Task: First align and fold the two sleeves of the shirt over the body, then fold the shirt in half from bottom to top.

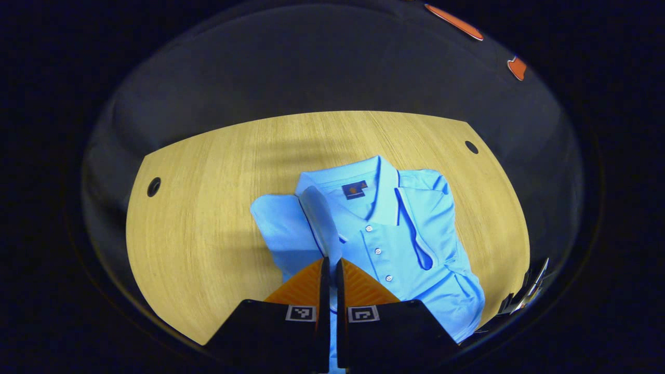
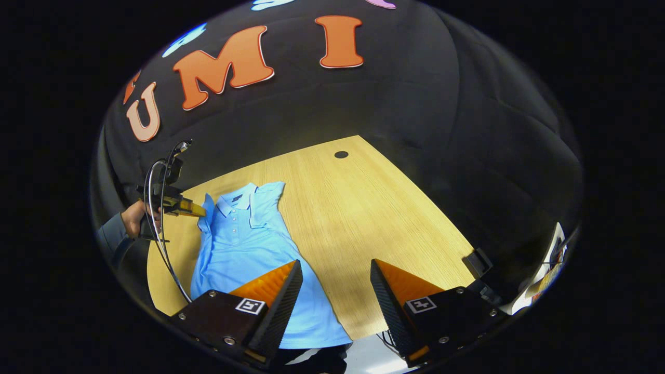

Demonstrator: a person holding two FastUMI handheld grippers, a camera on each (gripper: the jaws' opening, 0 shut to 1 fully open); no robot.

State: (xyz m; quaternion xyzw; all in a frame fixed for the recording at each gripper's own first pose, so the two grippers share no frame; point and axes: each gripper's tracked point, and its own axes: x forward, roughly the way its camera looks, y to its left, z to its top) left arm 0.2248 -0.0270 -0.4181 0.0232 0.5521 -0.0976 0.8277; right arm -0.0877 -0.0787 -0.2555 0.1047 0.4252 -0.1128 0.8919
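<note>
Left hand-held gripper (image 1: 331, 262): fingers drawn together to a narrow slit at the bottom centre of the left gripper view, pinching the end of the shirt's left-of-frame sleeve (image 1: 321, 218), which rises as a strip from the shoulder toward the fingertips. Right hand-held gripper (image 2: 336, 270): fingers spread wide at the bottom of the right gripper view, nothing between them; its left finger sits over the lower edge of the shirt (image 2: 244, 244), its right finger over bare desk (image 2: 363, 208). Light blue polo shirt lies face up on the wooden desk, collar toward the top of the frame, button placket visible in the left gripper view. The sleeve on the right of that frame (image 1: 423, 218) is already folded across the body. In the right gripper view the left hand-held gripper appears at centre left, beside the shirt's shoulder, held by a hand (image 2: 136, 217) in a grey sleeve (image 2: 110, 235); cables (image 2: 158, 228) loop down from it.
</note>
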